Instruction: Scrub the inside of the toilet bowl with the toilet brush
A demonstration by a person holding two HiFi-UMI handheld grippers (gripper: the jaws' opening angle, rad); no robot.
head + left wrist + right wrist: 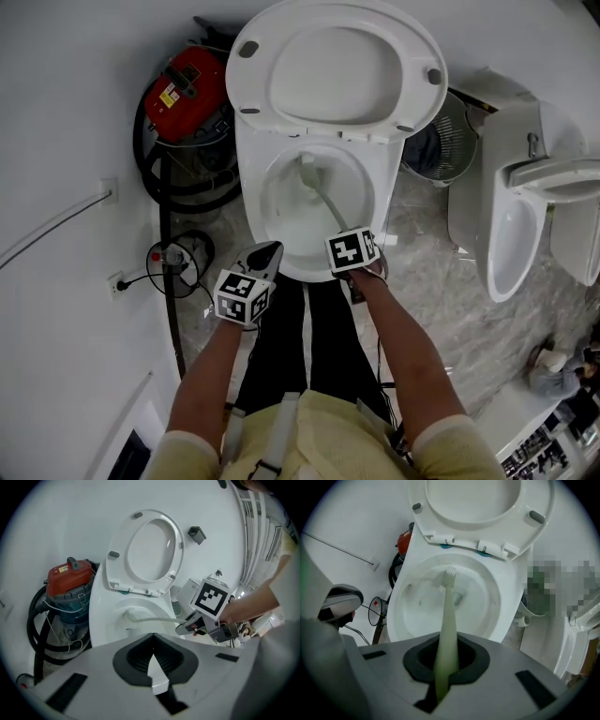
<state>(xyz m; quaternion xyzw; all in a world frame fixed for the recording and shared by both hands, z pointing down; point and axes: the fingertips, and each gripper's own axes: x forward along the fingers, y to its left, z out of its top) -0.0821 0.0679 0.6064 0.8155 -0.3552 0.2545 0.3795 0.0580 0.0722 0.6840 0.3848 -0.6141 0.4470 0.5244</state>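
I saw a red vac (pixel 186 82) up in the left corner, sitting on a blue-green tub (pixel 70 603). A fat black hose (pixel 166 216) looped round it & ran down by the white wall (pixel 56 122). Lower on that wall was a plug box (pixel 116 282), w/ a thin wire going to a small round thing (pixel 174 256) on the floor (pixel 441 291). The floor was grey stone w/ swirls. On the right stood a wire bin (pixel 461 131) w/ dark stuff inside, & next to it a white urinal (pixel 511 236).
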